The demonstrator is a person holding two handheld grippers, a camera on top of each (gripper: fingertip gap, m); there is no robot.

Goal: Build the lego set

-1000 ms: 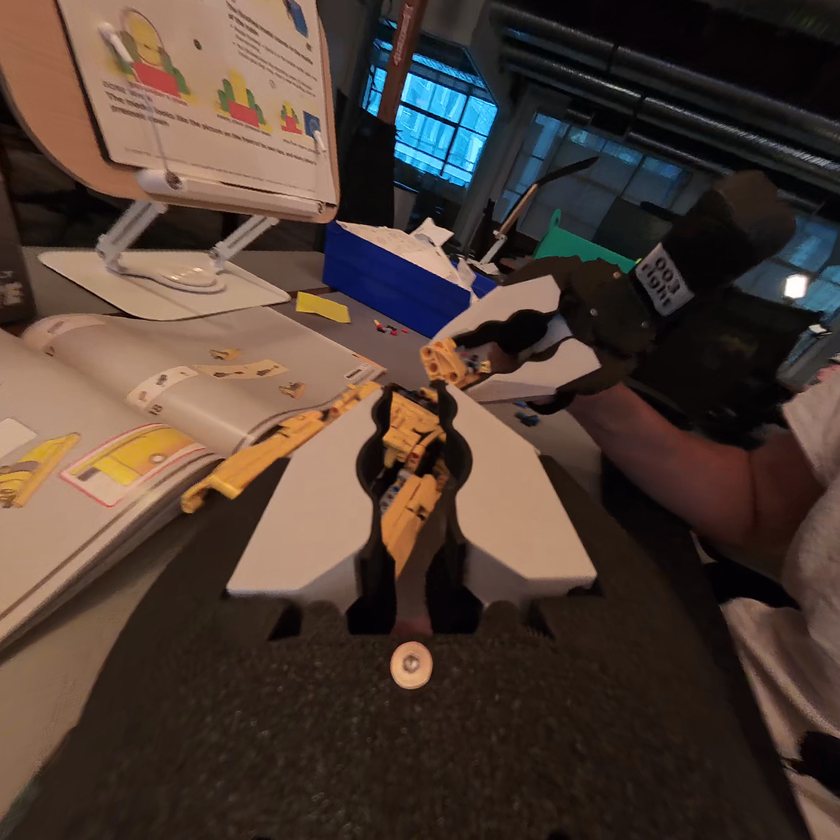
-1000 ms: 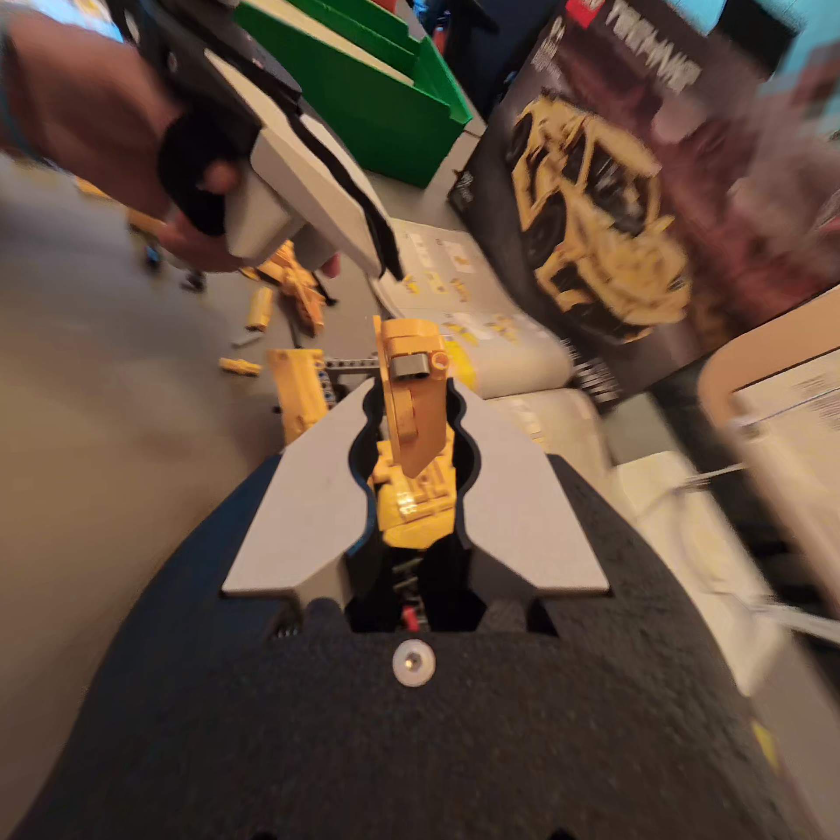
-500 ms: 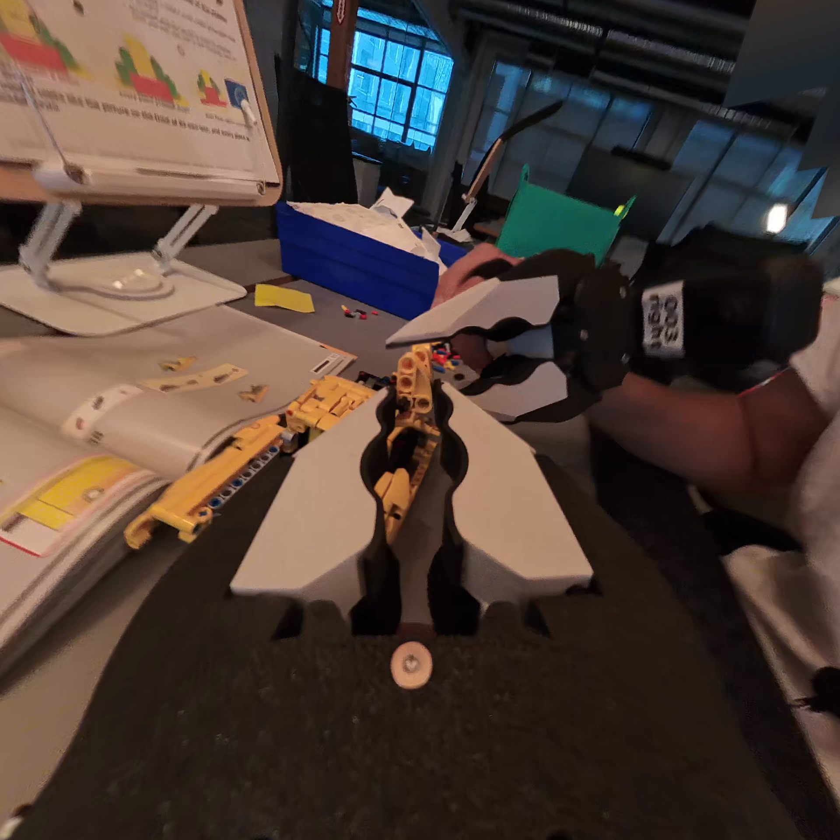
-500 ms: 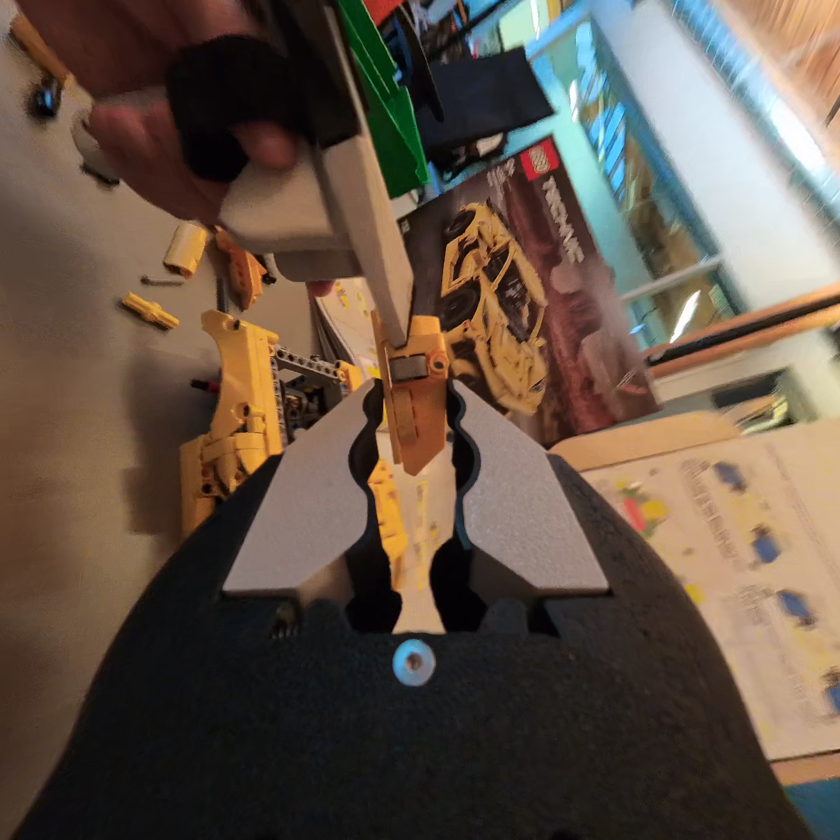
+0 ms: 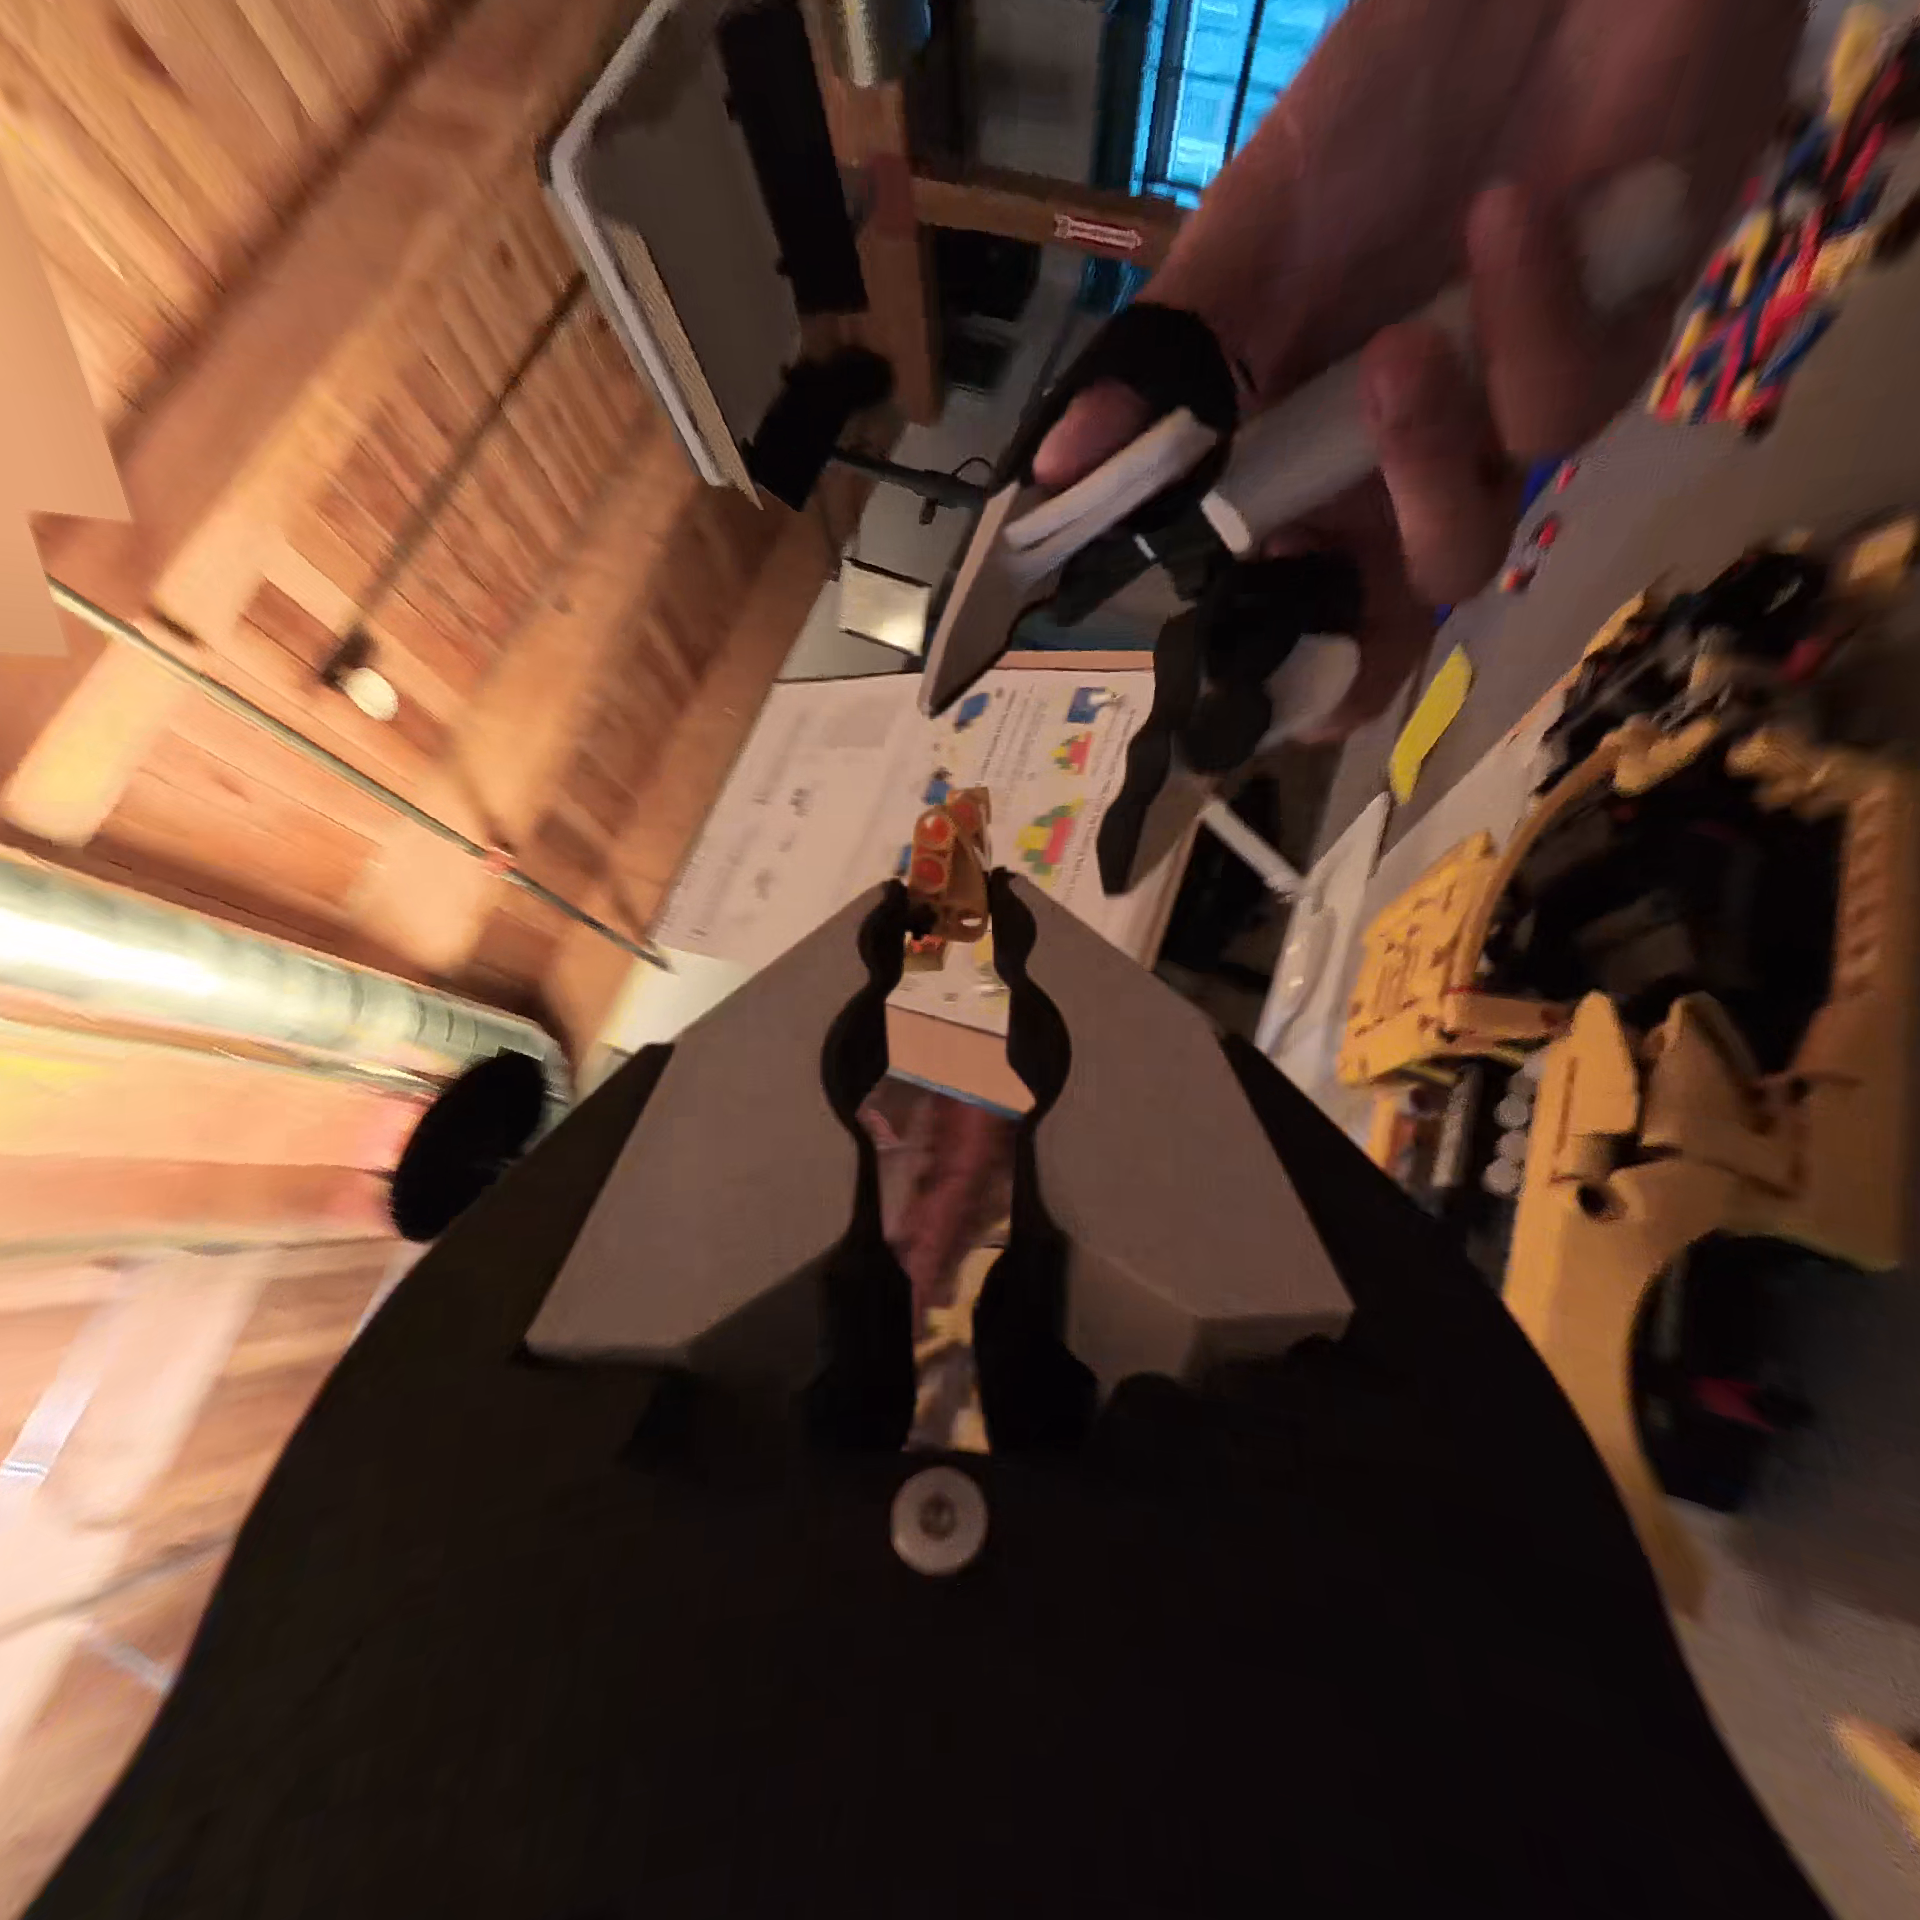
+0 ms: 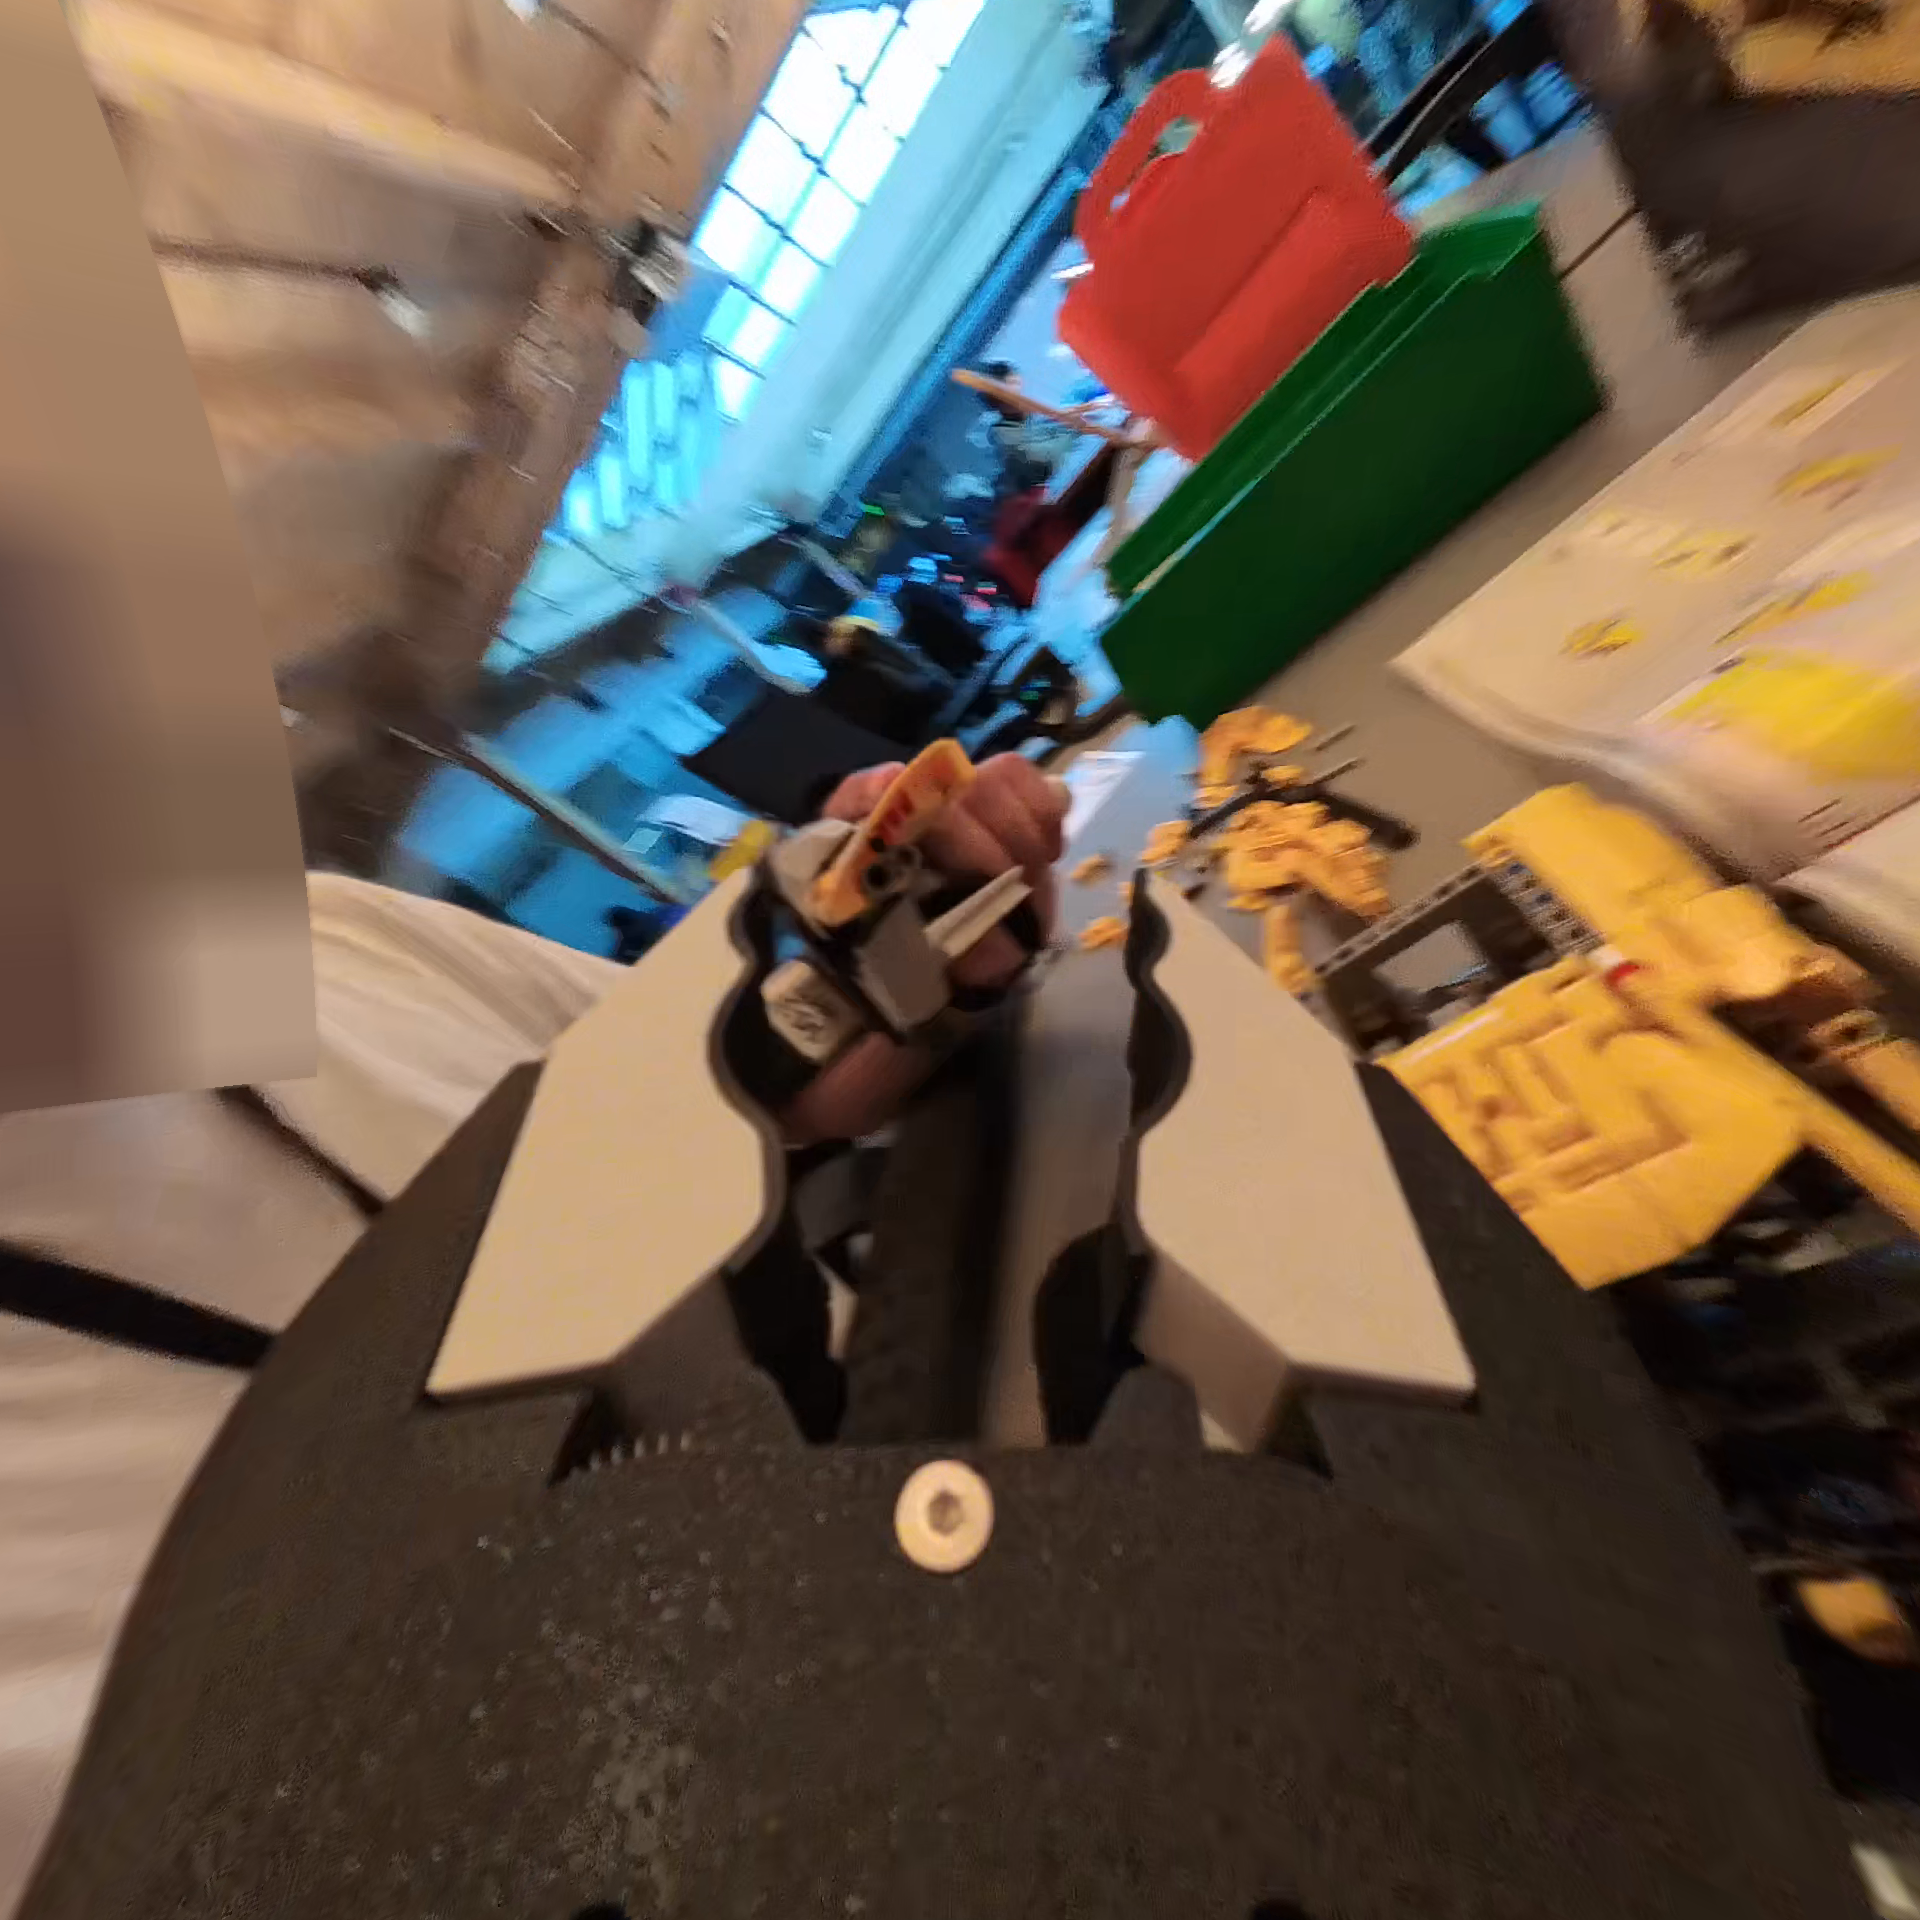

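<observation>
My left gripper (image 5: 943, 894) is shut on a small yellow lego piece (image 5: 945, 862) with red studs, held at its fingertips up off the table. My right gripper (image 6: 940, 883) is open and empty. It also shows in the left wrist view (image 5: 1029, 790), open, just beyond the piece. The right wrist view faces the left gripper, which holds the yellow piece (image 6: 894, 831) up. The partly built yellow lego car (image 5: 1662, 1039) lies on the grey table to the right, also in the right wrist view (image 6: 1610, 1039). Both views are tilted and blurred.
An instruction sheet on a stand (image 5: 831, 790) is behind the piece. Loose coloured bricks (image 5: 1745, 249) and a yellow note (image 5: 1434, 707) lie on the table. A green bin (image 6: 1351, 520), a red bin (image 6: 1226, 239), an open booklet (image 6: 1714, 582) and loose yellow parts (image 6: 1278, 831) lie beyond.
My right gripper has opened and no longer holds its yellow piece. My left gripper has risen off the table and rolled, with a small yellow piece at its tips.
</observation>
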